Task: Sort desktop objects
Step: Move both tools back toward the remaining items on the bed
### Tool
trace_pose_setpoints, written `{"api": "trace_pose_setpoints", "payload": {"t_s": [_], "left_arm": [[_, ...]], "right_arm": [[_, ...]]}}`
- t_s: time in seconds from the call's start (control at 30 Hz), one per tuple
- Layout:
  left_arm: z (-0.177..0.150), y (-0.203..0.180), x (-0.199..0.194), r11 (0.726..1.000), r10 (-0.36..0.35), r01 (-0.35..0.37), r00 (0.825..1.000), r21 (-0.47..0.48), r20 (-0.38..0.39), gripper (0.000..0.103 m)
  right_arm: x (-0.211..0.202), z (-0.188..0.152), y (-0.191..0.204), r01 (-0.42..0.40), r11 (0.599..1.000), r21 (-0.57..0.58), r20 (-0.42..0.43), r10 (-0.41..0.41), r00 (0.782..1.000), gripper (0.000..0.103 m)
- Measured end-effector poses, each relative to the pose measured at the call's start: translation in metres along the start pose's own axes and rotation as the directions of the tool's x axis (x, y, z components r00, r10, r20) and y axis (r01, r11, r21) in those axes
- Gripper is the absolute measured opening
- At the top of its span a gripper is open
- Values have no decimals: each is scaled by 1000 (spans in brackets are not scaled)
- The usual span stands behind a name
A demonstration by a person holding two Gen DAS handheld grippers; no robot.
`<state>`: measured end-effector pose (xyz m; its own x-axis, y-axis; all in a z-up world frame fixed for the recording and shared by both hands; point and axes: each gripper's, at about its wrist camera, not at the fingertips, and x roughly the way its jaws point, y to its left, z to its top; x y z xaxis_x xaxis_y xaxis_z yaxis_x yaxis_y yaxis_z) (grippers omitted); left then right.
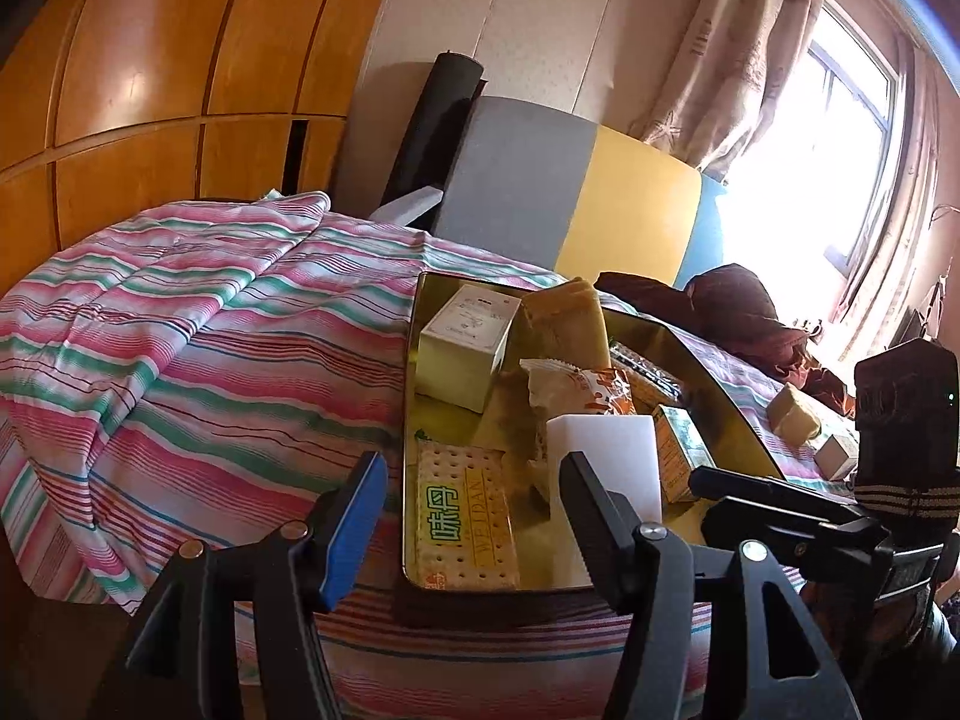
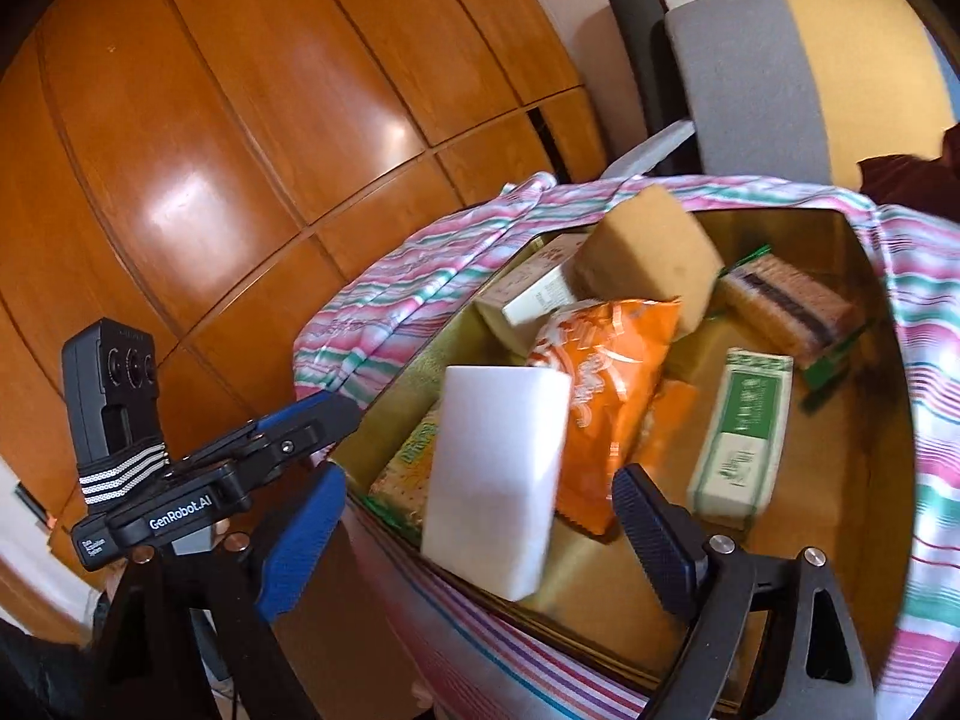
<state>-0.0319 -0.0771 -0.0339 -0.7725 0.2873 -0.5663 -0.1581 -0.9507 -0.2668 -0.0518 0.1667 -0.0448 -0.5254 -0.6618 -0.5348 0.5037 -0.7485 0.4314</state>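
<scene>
Gold tray [image 2: 864, 324] on the striped bedcover [image 1: 180, 324]: holds white block [image 2: 498, 480], orange snack bag [image 2: 606, 396], sponge [image 2: 654, 252], green-white box [image 2: 744, 432], cracker pack [image 1: 462, 516], white carton [image 1: 462, 348].

Outside, right of the tray: yellowish sponge piece [image 1: 793, 411], small white box [image 1: 835, 455], unsorted.

Left gripper [image 1: 474, 516], right gripper [image 2: 480, 534]: jaws spread, empty.

Sorting judged mostly done.

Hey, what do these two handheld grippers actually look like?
Both are black plastic frames with silver rivets and blue ribbed pads on the fingers. The left gripper has white "GenRobot.AI" lettering and a black camera block bound on with a striped strap.
</scene>
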Motion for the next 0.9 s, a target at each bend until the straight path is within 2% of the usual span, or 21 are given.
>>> {"api": "trace_pose_setpoints", "payload": {"t_s": [0.13, 0.2, 0.4, 0.53, 0.7, 0.83, 0.9], "left_arm": [[0, -7, -2, 1000, -19, 19, 1000, 19, 4, 61], [0, -11, -3, 999, -29, 28, 1000, 30, 6, 61], [1, -17, -1, 997, -60, 60, 998, 39, 3, 61], [0, -24, 1, 994, -98, 98, 995, 47, -19, 62], [0, -40, 5, 984, -170, 173, 984, 48, -60, 63], [-4, -70, 9, 970, -200, 211, 975, 118, -96, 63], [-8, -89, 13, 960, -216, 234, 968, 153, -124, 63]], "right_arm": [[-25, -4, -11, 45, 999, 22, 53, -46, 998, 88], [-40, -6, -15, 71, 997, 27, 85, -73, 994, 91], [-92, -8, -23, 197, 980, 13, 185, -196, 963, 94], [-124, -23, -51, 300, 950, 83, 203, -311, 929, 94], [-176, -57, -103, 423, 871, 251, 187, -472, 861, 94], [-234, -90, -140, 487, 765, 421, 194, -601, 775, 94], [-261, -100, -155, 503, 701, 505, 199, -662, 723, 94]]}}
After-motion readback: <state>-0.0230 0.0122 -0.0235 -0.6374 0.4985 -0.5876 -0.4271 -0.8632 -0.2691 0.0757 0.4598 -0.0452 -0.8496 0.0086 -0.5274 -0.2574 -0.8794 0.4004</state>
